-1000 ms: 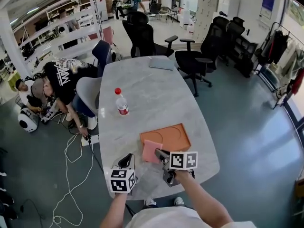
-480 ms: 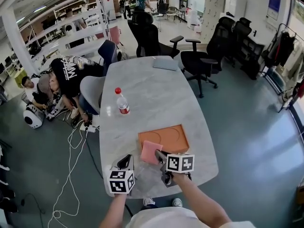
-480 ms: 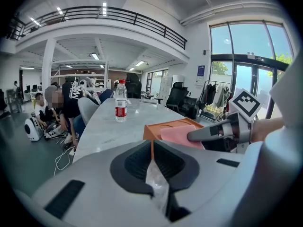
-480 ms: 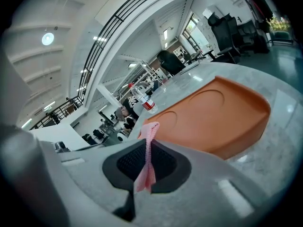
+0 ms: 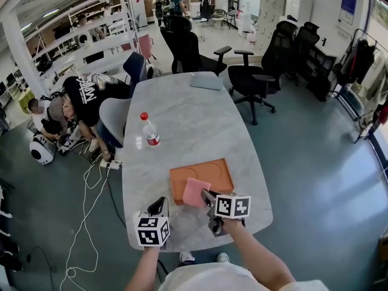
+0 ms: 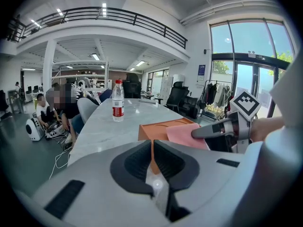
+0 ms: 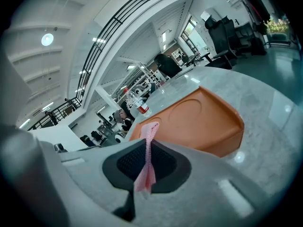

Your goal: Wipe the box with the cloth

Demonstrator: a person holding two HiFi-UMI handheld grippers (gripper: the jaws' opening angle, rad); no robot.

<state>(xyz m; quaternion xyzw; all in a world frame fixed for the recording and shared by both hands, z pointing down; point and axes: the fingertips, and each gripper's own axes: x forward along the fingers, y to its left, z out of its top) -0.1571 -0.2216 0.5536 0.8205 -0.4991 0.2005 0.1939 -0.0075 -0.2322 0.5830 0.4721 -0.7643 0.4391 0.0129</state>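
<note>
Reading the right gripper (image 7: 147, 157) first: its jaws are clamping a thin fold of the pink cloth (image 5: 194, 191), and the fabric is running edge-on up between the two dark pads and sticking out past the tips. In the head view the cloth is spreading out ahead of those jaws over the near left part of the orange box (image 5: 206, 172) and overlapping its near edge. From the left gripper view it is looking like the cloth is lying flat on the box top, though I'm not confirming contact across the whole patch. The box is sitting flat on the grey marbled table (image 5: 182, 117), toward the end nearest the person, with a round recess and a larger shallow one showing in its top face. The left gripper (image 6: 152, 150) is pointing at the box's near left corner, just to the left of the right gripper; its jaws are pressing together with nothing between them. I'm not able to tell whether it is touching the tabletop. A clear water bottle (image 5: 149, 130) with a red cap and red label is standing upright farther up the table, well apart from the box, and a closed grey laptop (image 5: 207, 81) is lying near the far end. Black office chairs (image 5: 254, 77) are standing around that far end. Beside the table on the left, a person in a dark printed shirt (image 5: 82, 96) is bending down toward cables on the floor.
</note>
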